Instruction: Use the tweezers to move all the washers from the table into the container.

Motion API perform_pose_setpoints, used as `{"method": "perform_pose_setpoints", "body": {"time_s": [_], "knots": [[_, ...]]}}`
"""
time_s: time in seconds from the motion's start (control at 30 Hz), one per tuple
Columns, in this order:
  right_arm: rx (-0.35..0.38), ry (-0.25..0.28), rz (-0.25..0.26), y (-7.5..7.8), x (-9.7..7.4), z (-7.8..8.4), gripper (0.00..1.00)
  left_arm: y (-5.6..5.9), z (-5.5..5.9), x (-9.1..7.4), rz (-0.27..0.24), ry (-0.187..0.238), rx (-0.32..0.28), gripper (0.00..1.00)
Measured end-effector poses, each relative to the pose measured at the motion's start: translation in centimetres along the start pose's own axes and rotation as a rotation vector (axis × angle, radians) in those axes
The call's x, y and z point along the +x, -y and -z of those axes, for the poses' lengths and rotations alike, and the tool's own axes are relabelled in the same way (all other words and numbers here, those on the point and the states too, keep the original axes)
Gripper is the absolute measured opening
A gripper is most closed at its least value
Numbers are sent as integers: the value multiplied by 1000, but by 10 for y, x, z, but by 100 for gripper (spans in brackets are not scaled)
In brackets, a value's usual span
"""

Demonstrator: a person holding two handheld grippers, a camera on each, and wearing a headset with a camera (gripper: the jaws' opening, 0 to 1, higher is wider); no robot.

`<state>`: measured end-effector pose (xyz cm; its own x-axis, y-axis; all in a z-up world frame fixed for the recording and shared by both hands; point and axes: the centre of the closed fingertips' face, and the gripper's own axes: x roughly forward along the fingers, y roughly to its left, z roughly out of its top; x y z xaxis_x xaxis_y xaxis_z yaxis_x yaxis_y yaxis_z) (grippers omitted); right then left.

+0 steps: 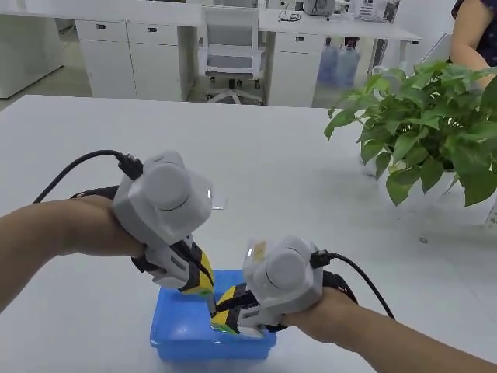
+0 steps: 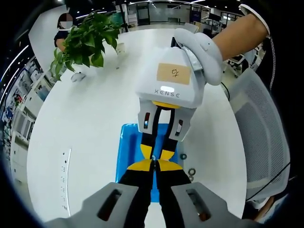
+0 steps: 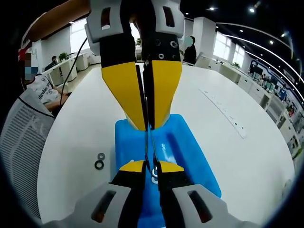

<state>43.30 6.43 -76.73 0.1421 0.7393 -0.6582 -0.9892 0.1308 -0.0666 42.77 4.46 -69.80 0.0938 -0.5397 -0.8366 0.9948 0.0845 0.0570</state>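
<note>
Right hand-held gripper (image 3: 152,167): jaws pressed together on the lower end of the tweezers (image 3: 148,142), above the container.
Left hand-held gripper (image 2: 154,162): facing the right one, jaws clamped on the tweezers' upper part.
Container (image 3: 192,159): blue, directly beneath both.
Washers (image 3: 99,165): dark rings lying on the surface (image 1: 272,171), just beside the container.
Plant (image 1: 423,132): leafy, farther back on the right.
Office chair (image 1: 231,39): beyond the surface's far edge.
</note>
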Motion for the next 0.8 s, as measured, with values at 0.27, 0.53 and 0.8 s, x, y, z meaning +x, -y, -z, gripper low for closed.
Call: {"method": "perform_pose_setpoints", "body": {"time_s": [0.27,0.53,0.8], "knots": [[-7,14,11,-1,-7,-7,11,3,-6,-7,-4,-3,15,6],[-20,24,17,-7,-15,-12,11,11,-12,-15,-6,-6,33,6],[-34,31,23,-18,-22,-16,11,21,-16,-21,-6,-4,42,6]]}}
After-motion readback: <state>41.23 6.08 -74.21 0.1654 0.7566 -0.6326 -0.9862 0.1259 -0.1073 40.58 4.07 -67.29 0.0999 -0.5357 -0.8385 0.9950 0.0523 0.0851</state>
